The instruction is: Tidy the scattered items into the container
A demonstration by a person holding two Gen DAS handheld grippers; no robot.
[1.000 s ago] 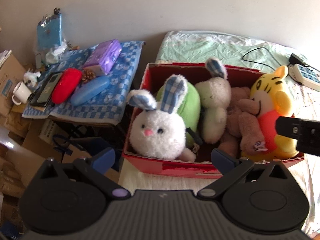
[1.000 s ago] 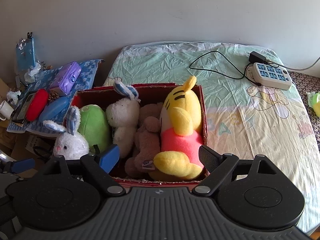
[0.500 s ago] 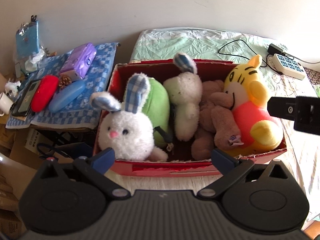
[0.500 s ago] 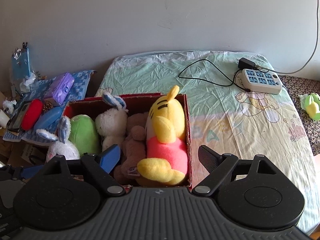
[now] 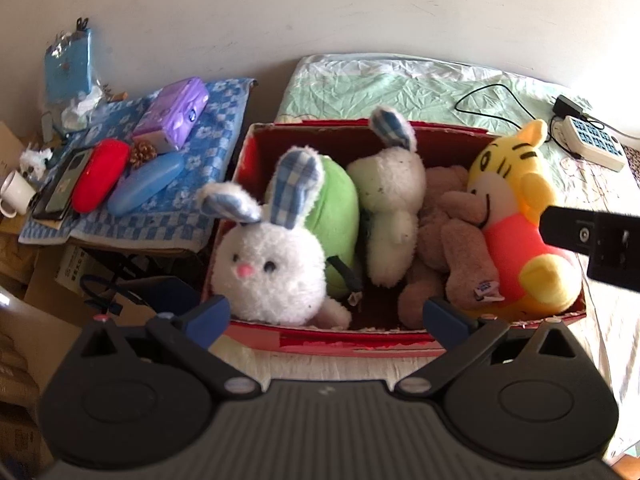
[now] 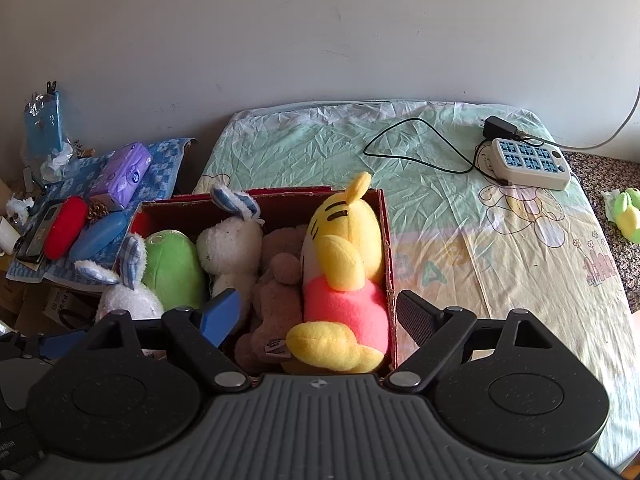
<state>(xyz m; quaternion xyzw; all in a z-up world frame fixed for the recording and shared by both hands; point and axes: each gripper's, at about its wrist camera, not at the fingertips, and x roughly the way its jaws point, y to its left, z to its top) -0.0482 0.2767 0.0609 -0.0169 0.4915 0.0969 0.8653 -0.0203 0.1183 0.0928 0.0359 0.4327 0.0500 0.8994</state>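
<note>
Here's the bed (image 6: 460, 248), a crumpled pastel sheet pushed up against a plain pale wall (image 6: 320, 40), with a power strip (image 6: 530, 163) and its black cord lying near the far corner. Off to the left a side table (image 5: 192, 216) under a blue checked cloth carries a purple tissue pack (image 5: 172, 114), a red case (image 5: 98, 180) and a blue case (image 5: 146, 182). The red box (image 5: 352, 344) sits at the bed's left edge, long side running left to right across the bed. It's packed: white bunny (image 5: 268, 266) at the left end facing out, green plush (image 5: 336, 216) behind it, a second bunny (image 5: 390, 208) head toward the wall, brown bear (image 5: 452, 248), and the yellow tiger (image 6: 344, 264) lying lengthwise along the right wall, head toward the far side. One small green toy (image 6: 628, 216) lies out on the far right. Left gripper (image 5: 326, 314) hovers before the box, jaws wide apart, nothing between them. Right gripper (image 6: 318, 314) too, spread open over the tiger's end
</note>
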